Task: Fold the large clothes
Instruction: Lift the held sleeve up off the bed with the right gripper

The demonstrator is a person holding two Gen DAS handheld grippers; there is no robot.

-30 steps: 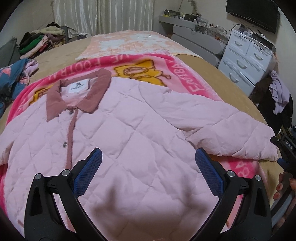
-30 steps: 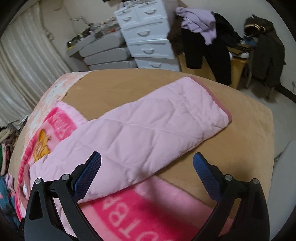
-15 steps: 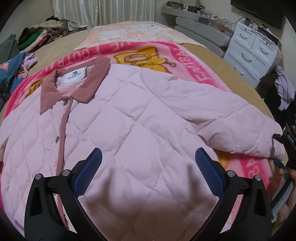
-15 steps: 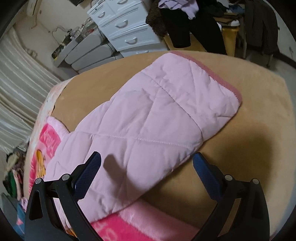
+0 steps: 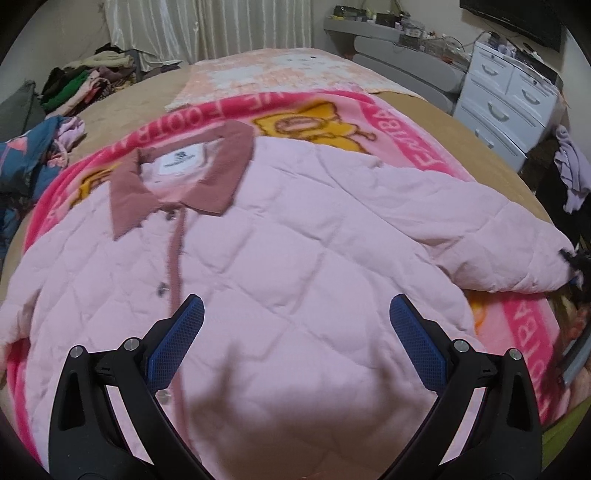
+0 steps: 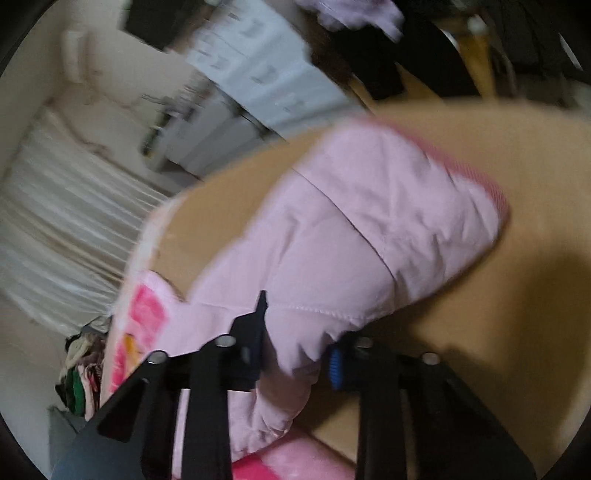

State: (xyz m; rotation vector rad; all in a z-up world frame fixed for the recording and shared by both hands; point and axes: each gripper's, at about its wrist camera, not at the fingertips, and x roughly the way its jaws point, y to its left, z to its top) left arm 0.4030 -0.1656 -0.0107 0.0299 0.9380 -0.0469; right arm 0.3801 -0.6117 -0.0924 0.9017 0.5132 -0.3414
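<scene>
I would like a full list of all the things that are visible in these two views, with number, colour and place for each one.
Quilted padded jacket: one, pale pink with a dusty-rose collar, spread flat on the bed, buttoned.
Jacket sleeve: one, pale pink with a rose cuff, lying out over the tan cover.
Fleece blanket: one, hot pink with yellow cartoon figures, under the jacket.
Bed cover: one, tan, under everything.
Printed cloth: one, peach and white, far end of the bed.
Drawer unit: one, white, right of the bed.
Clothes pile: one, mixed colours, far left.
Curtains: white, back wall.
Left gripper: black with blue pads, open above the jacket front.
Right gripper: black, closing on the sleeve, fabric bunched between its jaws.
</scene>
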